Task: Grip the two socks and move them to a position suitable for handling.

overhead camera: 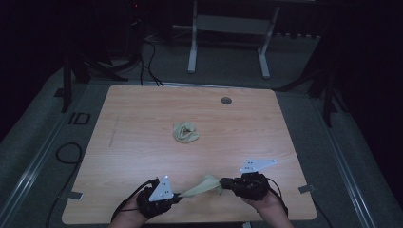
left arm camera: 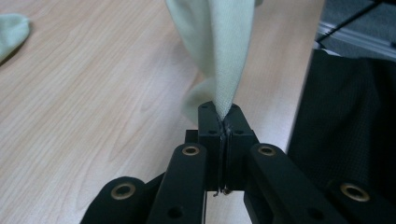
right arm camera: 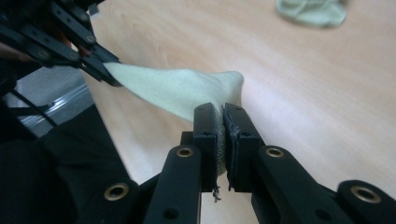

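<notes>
near the front edge of the worktop (overhead camera: 142, 123) we hold one sock (overhead camera: 202, 185) stretched between left claw (overhead camera: 177, 195) and right claw (overhead camera: 222, 183), both clamped on it. we judge its pairing with the balled sock (overhead camera: 185, 132) mid-worktop is not yet done.

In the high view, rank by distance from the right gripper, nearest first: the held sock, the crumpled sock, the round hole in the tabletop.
From the right gripper:
1. Held sock, clamped in its jaws, stretching toward the left gripper.
2. Crumpled sock, mid-table, ahead and leftward.
3. Round hole, near the far edge.
</notes>
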`<state>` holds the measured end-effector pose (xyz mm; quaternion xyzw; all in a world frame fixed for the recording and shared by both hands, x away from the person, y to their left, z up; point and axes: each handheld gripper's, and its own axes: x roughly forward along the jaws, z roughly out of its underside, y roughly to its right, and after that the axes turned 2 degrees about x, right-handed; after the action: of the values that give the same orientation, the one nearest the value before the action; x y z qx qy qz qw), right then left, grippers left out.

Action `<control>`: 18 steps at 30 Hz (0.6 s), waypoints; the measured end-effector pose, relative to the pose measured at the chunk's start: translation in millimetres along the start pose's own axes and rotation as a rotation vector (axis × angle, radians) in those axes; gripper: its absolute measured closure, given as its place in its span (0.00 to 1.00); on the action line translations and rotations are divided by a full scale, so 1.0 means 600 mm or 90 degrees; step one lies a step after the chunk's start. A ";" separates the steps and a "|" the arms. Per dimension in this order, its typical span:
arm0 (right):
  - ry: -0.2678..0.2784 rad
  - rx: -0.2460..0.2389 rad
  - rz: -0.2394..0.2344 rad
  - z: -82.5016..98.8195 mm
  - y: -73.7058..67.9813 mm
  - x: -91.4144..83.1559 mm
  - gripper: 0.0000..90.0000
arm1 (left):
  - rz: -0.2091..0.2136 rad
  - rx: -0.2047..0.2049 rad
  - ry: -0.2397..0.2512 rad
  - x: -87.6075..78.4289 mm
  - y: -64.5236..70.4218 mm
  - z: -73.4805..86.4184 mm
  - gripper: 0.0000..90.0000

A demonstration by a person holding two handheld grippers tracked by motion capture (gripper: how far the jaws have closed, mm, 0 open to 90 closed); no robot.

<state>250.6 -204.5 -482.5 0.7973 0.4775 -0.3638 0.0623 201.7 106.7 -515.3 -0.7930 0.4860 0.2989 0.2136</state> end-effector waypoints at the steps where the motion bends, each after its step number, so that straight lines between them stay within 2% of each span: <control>1: -0.019 0.004 -0.007 0.012 0.002 0.003 0.93 | 0.033 0.008 -0.026 0.002 0.006 -0.005 0.98; 2: -0.027 0.005 -0.014 0.017 0.002 0.004 0.93 | 0.055 0.008 -0.032 0.002 0.006 -0.007 0.98; 3: -0.032 0.005 -0.018 0.021 0.001 0.003 0.93 | 0.063 0.008 -0.031 0.001 0.009 -0.008 0.98; 6: -0.040 0.014 -0.038 0.027 -0.001 0.003 0.93 | 0.069 0.006 -0.028 0.000 0.008 -0.009 0.98; 7: -0.043 0.006 -0.030 0.031 -0.001 0.003 0.90 | 0.080 -0.016 -0.027 0.000 0.002 -0.010 0.98; 11: -0.029 0.042 -0.010 0.032 0.017 0.010 0.78 | 0.069 -0.048 -0.043 0.015 -0.009 -0.010 0.98; 13: -0.034 0.046 -0.004 0.034 0.024 0.018 0.71 | 0.064 -0.054 -0.047 0.018 -0.013 -0.009 0.98; 15: -0.040 0.057 0.001 0.035 0.030 0.025 0.65 | 0.049 -0.083 -0.053 0.024 -0.024 -0.006 0.98; 18: -0.040 0.060 -0.023 0.039 0.031 0.033 0.57 | 0.041 -0.093 -0.057 0.024 -0.032 -0.005 0.98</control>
<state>259.1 -211.1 -516.8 0.7787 0.4720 -0.4120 0.0331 224.6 103.8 -522.1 -0.7762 0.4784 0.3752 0.1667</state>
